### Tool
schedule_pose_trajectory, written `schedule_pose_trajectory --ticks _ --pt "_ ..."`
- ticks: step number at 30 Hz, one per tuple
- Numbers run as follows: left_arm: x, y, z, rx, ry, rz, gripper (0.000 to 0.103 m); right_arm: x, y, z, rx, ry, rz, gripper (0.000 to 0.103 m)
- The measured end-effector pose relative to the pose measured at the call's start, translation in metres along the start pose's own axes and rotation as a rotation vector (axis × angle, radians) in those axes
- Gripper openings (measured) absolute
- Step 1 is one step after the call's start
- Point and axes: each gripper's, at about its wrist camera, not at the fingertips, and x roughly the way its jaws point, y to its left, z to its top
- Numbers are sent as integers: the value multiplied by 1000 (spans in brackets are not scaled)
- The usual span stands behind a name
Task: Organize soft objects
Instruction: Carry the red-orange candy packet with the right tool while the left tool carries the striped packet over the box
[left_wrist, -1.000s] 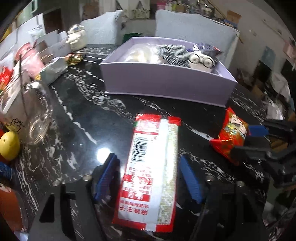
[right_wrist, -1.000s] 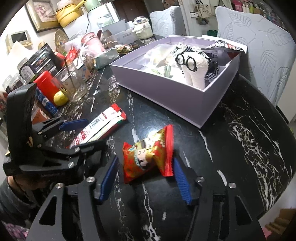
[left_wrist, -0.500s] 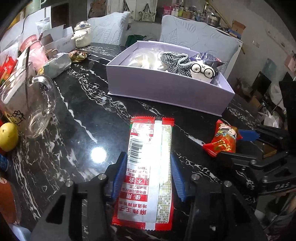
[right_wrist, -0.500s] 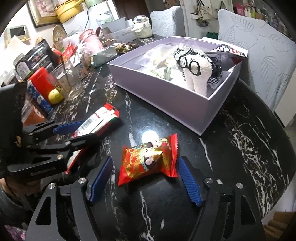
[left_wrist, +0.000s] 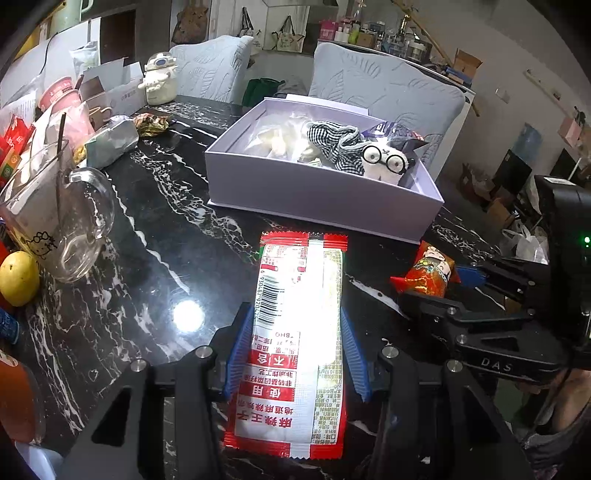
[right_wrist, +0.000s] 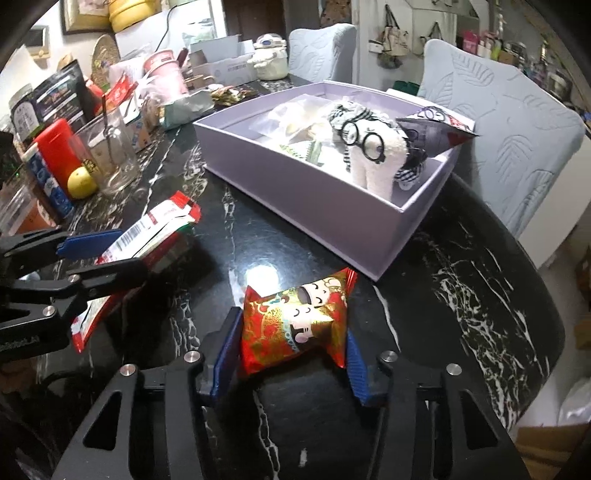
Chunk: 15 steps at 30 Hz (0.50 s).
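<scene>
A long red-and-white packet (left_wrist: 299, 332) lies lengthwise on the black marble table, and my left gripper (left_wrist: 294, 312) is shut on its two long edges. In the right wrist view the same packet (right_wrist: 159, 229) sticks out of the left gripper (right_wrist: 125, 254). To its right sits a puffy red snack bag (right_wrist: 295, 321) with cartoon faces. My right gripper (right_wrist: 291, 328) has its jaws closing on it, both blue pads touching the bag's ends. Behind both stands an open lilac box (left_wrist: 314, 199) holding a white plush with glasses (left_wrist: 384, 162), clear bags and a dark pouch.
A glass mug (left_wrist: 55, 221), a lemon (left_wrist: 18, 277), jars and packets crowd the table's left side. Two padded chairs (left_wrist: 388, 88) stand behind the box. The table's rounded edge (right_wrist: 546, 295) runs close on the right.
The left jaws closed in from wide apart onto the packet's edges. The right jaws spread wider, then closed on the red bag, which turned crosswise between the pads.
</scene>
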Motion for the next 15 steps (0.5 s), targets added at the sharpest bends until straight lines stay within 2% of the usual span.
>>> schedule_pose_trajectory --ticks 8,15 --pt "-7 -6 1 -2 -15 -14 46 -8 -6 -4 72 -12 48 44" --pt "-21 -11 5 12 -50 -20 46 -26 2 -7 70 -41 63 43"
